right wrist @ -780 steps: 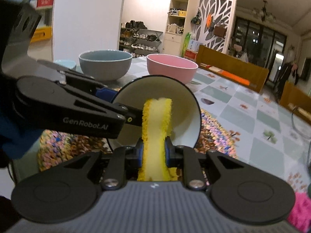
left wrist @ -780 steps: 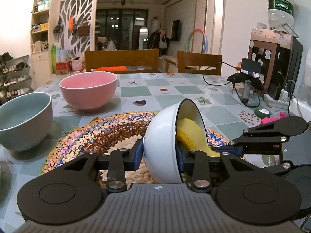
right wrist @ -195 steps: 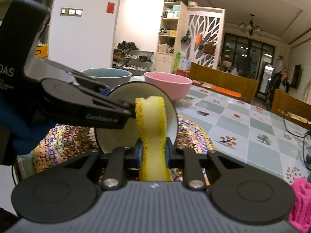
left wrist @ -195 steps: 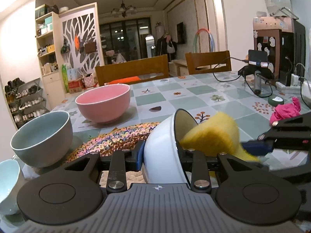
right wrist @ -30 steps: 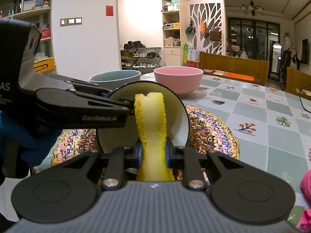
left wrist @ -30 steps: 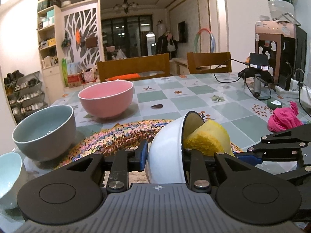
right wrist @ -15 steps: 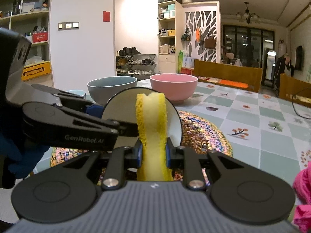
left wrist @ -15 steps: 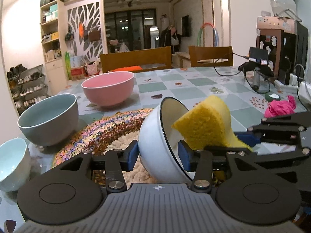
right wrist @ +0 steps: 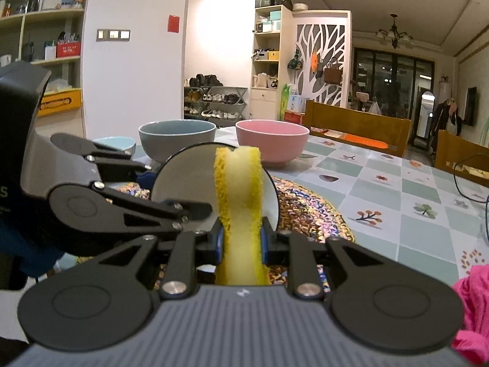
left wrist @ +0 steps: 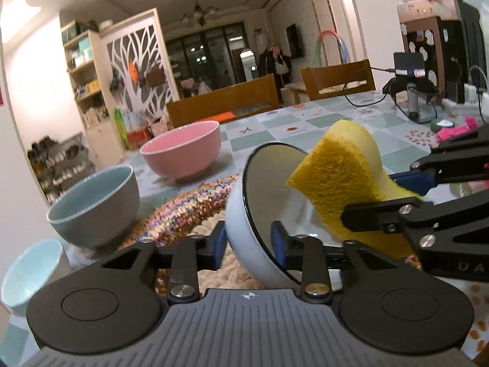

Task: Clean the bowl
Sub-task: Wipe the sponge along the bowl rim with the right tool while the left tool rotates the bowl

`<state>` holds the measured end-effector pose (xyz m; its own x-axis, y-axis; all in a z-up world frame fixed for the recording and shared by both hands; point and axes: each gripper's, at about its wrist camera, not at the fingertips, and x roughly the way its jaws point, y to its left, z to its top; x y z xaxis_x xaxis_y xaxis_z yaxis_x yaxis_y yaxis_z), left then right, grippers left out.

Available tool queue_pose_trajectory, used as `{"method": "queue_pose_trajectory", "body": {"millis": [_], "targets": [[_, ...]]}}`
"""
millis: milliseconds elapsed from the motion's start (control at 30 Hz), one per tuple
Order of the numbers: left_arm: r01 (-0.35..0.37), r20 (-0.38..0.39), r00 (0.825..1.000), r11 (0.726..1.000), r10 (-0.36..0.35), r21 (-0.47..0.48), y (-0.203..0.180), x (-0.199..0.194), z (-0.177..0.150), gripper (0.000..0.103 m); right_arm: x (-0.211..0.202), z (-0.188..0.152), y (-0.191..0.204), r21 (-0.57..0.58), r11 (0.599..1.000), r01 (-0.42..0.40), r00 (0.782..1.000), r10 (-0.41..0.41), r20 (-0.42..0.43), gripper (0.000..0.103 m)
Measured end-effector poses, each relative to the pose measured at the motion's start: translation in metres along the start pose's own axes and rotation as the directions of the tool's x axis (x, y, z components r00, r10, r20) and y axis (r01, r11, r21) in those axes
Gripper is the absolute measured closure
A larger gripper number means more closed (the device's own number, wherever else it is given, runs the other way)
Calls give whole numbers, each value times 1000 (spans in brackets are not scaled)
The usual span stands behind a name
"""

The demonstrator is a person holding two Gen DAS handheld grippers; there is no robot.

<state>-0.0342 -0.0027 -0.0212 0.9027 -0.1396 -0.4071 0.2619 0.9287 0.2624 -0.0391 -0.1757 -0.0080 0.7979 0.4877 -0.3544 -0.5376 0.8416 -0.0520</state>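
Near left: grey bowl and pale blue bowl stand side by side, closing off that flank.
Ahead left: pink bowl sits beyond the braided mat; a strip of mat lies bare between them.
Centre: tilted white bowl fills the gap above the mat, with the yellow sponge at its mouth.
Far right: black cables, a stand and a pink cloth crowd that edge.
Middle of table: checked cloth lies open.
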Motion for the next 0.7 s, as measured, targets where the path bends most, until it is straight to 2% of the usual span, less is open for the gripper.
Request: {"method": "queue_pose_trajectory", "body": {"millis": [267,433,600,700], "targets": [[33,31,999,998,-35,59,-2,6,9,82,1,5,-4,-60,998,14,1000,-15,-11,80],[60,43,997,992,-65,112,-9,10,16,82,3,9,0,-148,989,15,1000,-18,-21,81],[74,38,996,988,-80,135,-12,13,16,82,3,12,10,-274,961,32,999,-40,-23,81],[79,38,996,987,-85,142,-13,13,16,82,7,11,10,-335,940,66,996,-80,-30,81]]}}
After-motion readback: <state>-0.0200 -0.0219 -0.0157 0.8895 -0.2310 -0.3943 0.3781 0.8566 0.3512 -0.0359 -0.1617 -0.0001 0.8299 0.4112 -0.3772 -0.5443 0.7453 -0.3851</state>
